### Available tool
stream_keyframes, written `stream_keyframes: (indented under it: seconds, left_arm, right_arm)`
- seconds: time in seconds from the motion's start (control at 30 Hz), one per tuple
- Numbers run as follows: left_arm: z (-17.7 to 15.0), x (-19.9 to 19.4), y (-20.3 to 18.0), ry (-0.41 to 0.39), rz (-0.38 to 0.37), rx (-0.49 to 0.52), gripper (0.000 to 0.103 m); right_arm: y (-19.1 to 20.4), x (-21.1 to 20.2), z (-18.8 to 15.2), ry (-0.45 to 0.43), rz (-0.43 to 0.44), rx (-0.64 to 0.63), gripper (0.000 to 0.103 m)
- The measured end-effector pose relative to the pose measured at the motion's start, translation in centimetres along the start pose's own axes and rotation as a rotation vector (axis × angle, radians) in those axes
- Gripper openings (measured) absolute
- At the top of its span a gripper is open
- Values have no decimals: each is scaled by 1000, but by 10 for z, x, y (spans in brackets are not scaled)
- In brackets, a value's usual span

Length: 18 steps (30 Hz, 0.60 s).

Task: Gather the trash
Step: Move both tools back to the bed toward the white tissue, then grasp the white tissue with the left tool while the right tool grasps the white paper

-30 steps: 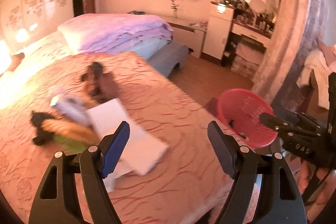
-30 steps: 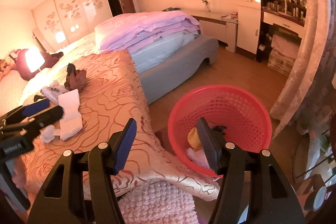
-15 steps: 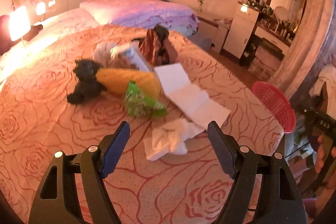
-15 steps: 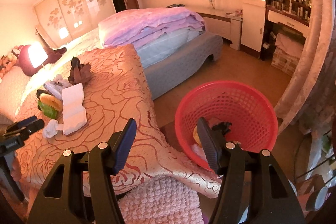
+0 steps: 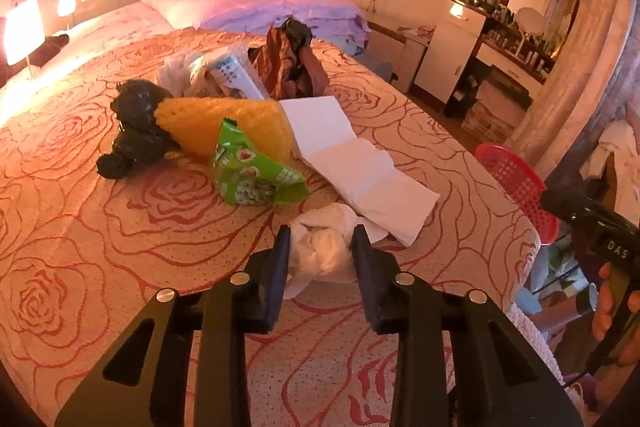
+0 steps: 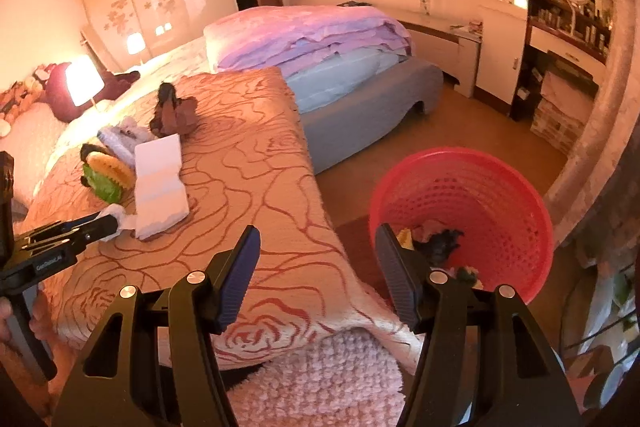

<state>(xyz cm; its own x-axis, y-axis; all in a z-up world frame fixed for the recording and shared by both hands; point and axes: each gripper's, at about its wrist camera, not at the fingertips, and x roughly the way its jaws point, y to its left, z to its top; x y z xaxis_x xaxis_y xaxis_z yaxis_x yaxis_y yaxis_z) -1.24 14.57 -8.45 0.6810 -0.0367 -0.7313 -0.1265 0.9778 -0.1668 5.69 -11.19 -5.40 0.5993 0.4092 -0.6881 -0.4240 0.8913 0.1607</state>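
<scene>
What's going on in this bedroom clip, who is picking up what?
A person holding a gripper in each hand is clearing trash off the bed. The left gripper has its jaws closing around a crumpled white tissue at the near edge of the pile, beside a green snack bag and white paper. The right gripper hangs open and empty between the bed and the red basket, which already holds some scraps.

Warm orange light fills my room; the bedside lamp [image 6: 82, 79] glares blown-out white. Both views are sharp in the middle, bent and blackened at the fisheye corners.
</scene>
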Motion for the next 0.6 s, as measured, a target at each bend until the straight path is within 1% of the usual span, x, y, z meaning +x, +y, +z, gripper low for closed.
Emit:
stream_keyframes:
  seconds: [0.17,0.3,0.43,0.53,0.6]
  left_arm:
    - [3,-15,1,-32,1,-3,30]
    - [7,-36,1,-82,-2,2,30]
    - [15,-64,4,-161,24,16,30]
    - [20,-76,12,-195,45,5,30]
    - [21,-79,17,-202,52,-12,30]
  right_arm:
    - [17,7,5,7,36,-23,58]
    - [39,18,13,16,79,-43,58]
    - [67,35,23,38,123,-86,58]
    - [88,45,30,46,155,-133,58]
    - [103,53,33,56,165,-166,58]
